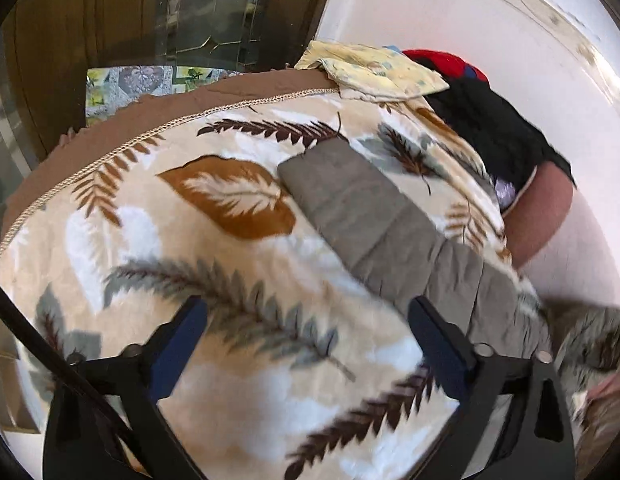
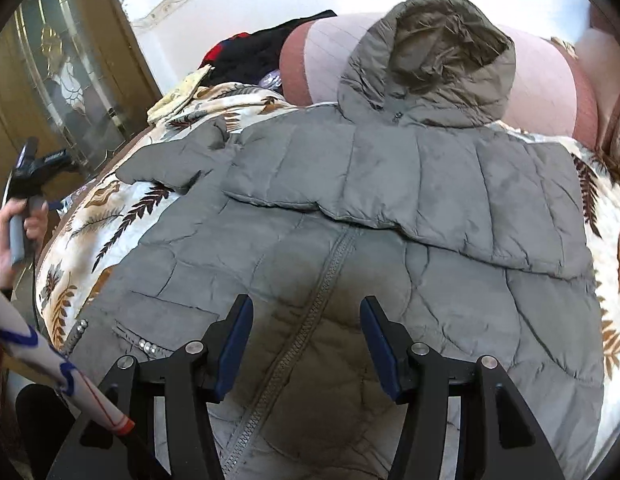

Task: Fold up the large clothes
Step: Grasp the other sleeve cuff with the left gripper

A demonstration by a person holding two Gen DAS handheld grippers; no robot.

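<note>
Below the right hand-held gripper (image 2: 305,344), the grey jacket (image 2: 350,248) lies front-up on a leaf-print blanket (image 2: 121,216) over a bed or sofa; which, I cannot tell. Its zip (image 2: 310,312) runs between the fingers, which stand wide apart, holding nothing and, as far as I can judge, hovering just above the padding. One sleeve (image 2: 410,184) lies folded across the chest. The other sleeve (image 2: 169,160) lies spread out onto the blanket, and the hood (image 2: 430,60) rests against a pink cushion (image 2: 550,80) beyond.

That spread sleeve looks like the step in hand. It is best done by pinching near the cuff, lifting only enough to clear the quilting, and laying it flat over the first sleeve so the puffy fabric does not bunch.

Farther left, the left hand-held gripper (image 1: 310,328) is also spread wide and empty, over bare blanket with the sleeve just ahead. Other clothes (image 1: 490,120) are heaped at the far edge.
</note>
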